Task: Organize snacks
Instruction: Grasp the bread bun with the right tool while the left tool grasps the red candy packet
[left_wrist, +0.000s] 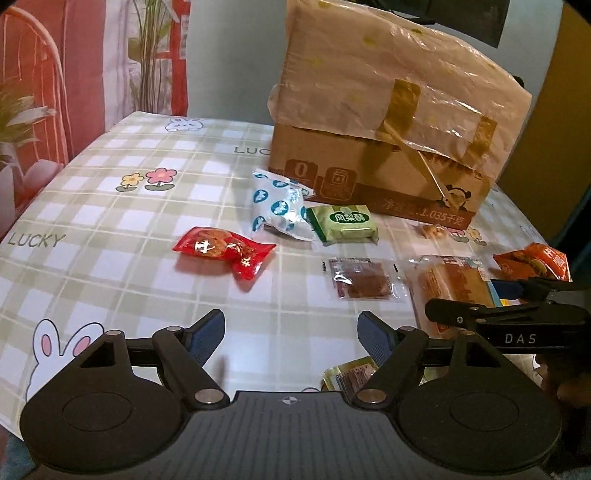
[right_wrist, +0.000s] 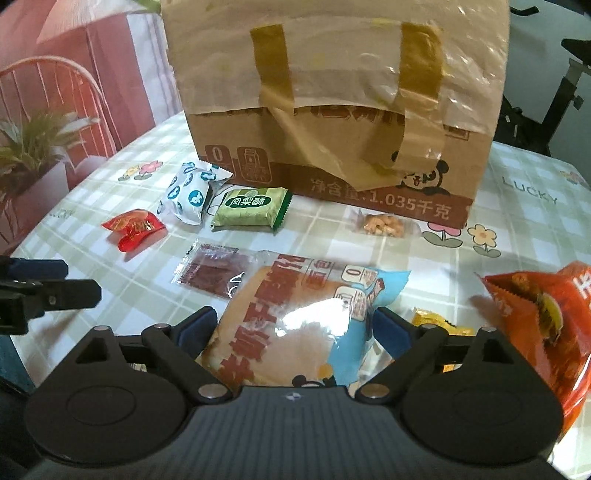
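Observation:
Several snack packets lie on a checked tablecloth (left_wrist: 122, 206) before a taped cardboard box (right_wrist: 332, 122). My right gripper (right_wrist: 293, 328) is open low over the table, its blue pads on either side of a large bread packet (right_wrist: 295, 317) without clearly pressing it. My left gripper (left_wrist: 291, 332) is open over bare cloth and holds nothing. A red candy packet (left_wrist: 225, 251) and a clear packet with a brown slab (left_wrist: 364, 280) lie just ahead of it. The right gripper (left_wrist: 461, 295) shows at the right edge of the left wrist view.
A white-and-blue packet (right_wrist: 190, 195), a green cake packet (right_wrist: 251, 210) and a small nut packet (right_wrist: 384, 225) lie near the box. An orange bag (right_wrist: 543, 314) and a yellow packet (right_wrist: 439, 321) sit at the right. A gold packet (left_wrist: 347, 376) lies under the left gripper's right finger.

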